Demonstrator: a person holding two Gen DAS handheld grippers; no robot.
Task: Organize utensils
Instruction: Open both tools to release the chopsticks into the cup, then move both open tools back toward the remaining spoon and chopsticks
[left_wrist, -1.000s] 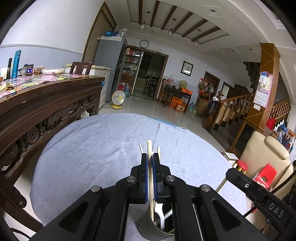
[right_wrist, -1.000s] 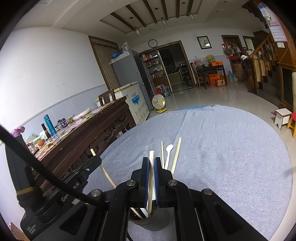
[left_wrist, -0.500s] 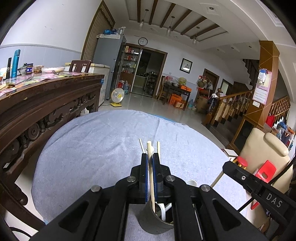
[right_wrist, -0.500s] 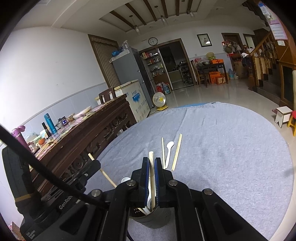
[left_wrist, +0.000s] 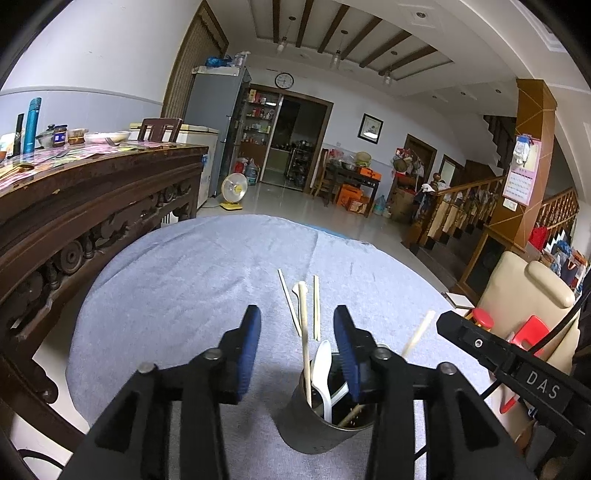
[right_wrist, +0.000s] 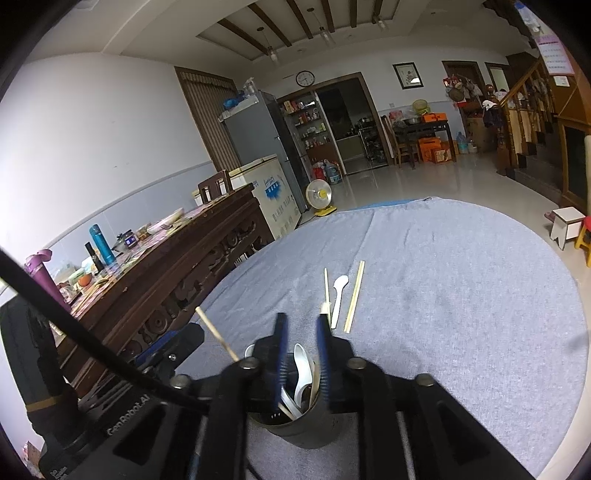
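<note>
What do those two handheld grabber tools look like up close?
Both are matte black plastic. The left gripper has two angular fingers with blue ribbed pads and round silver bolts at the joints. The right gripper matches it. Its side reads "DAS" in white; the left's reads "GenRobot.AI". Thin black cables trail off both.

The left gripper (left_wrist: 297, 345) is matte black, its two angular fingers lined inside with ribbed blue pads (left_wrist: 248, 354); round silver screws sit at the linkage joints; triangular cut-outs lighten the arms. The right gripper (right_wrist: 301, 360) is built the same way, with blurred blue pads (right_wrist: 281, 360) and grey screw heads; seen from the left camera its side bears white letters "DAS"; a thin black cable trails beside it; the left body shows white lettering, perhaps "GenRobot.AI".
</note>
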